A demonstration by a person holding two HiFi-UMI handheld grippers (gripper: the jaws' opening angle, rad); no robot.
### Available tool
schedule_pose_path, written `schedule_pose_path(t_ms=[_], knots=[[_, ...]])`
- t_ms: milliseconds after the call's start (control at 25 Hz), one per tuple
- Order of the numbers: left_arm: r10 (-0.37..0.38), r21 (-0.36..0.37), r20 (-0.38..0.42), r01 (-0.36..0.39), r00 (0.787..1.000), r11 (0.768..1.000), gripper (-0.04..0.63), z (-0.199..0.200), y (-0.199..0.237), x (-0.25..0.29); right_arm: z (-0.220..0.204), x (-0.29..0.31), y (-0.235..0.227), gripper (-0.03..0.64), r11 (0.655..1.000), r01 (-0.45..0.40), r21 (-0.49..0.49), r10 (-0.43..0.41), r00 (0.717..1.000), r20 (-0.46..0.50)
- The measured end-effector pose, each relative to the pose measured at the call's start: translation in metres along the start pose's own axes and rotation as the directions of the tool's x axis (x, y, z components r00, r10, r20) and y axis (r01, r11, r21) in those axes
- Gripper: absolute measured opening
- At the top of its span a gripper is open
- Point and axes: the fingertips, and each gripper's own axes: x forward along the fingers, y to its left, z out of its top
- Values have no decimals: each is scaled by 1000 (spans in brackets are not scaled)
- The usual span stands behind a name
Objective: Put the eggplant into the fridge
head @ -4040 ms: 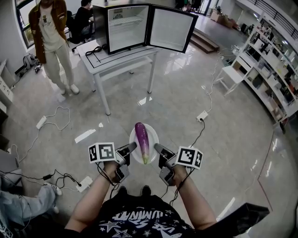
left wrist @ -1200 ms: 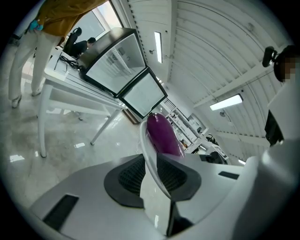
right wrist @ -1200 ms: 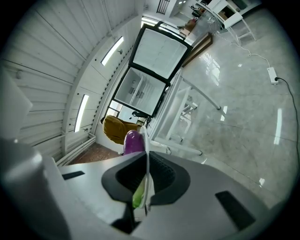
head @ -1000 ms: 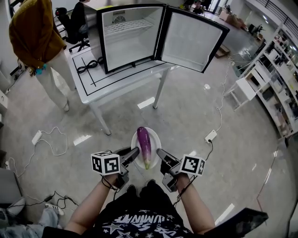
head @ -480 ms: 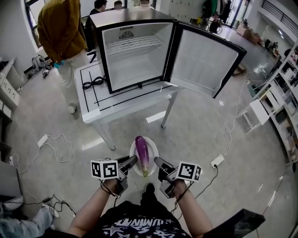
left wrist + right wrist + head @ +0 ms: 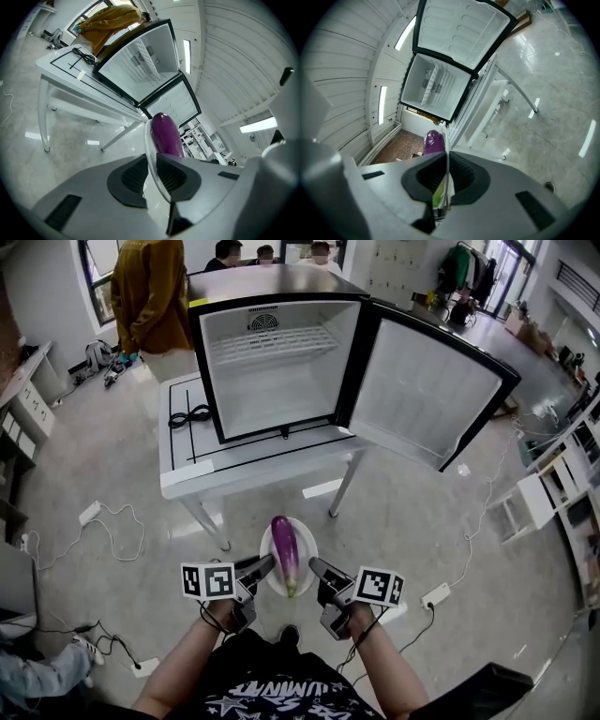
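A purple eggplant with a green stem end lies on a small white plate, carried over the floor in front of me. My left gripper is shut on the plate's left rim and my right gripper is shut on its right rim. In the left gripper view the plate runs edge-on between the pads, with the eggplant beyond. The right gripper view shows the plate pinched the same way and the eggplant past it. Ahead, the fridge stands empty with its door swung right.
The fridge rests on a white table with a black cable coiled beside it. A person in a mustard jacket stands at the table's far left. Cables and a power strip lie on the floor; shelves line the right.
The table and open fridge have drawn closer and larger in the head view. Both grippers keep their hold on the plate, and the eggplant has not shifted on it.
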Motion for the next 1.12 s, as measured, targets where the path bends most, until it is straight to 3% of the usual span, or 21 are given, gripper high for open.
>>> schedule_pose_path(t_ms=[320, 560, 1120], knots=[[30, -65, 36, -27, 999, 998, 54, 26, 6, 15, 28, 20, -8, 25, 999, -31, 25, 32, 999, -40], [23, -53, 27, -22, 999, 998, 52, 67, 11, 38, 67, 41, -7, 25, 999, -38, 33, 39, 999, -20], [-49, -7, -14, 49, 999, 999, 54, 204, 28, 107, 195, 111, 10, 25, 1000, -7, -10, 8, 997, 76]])
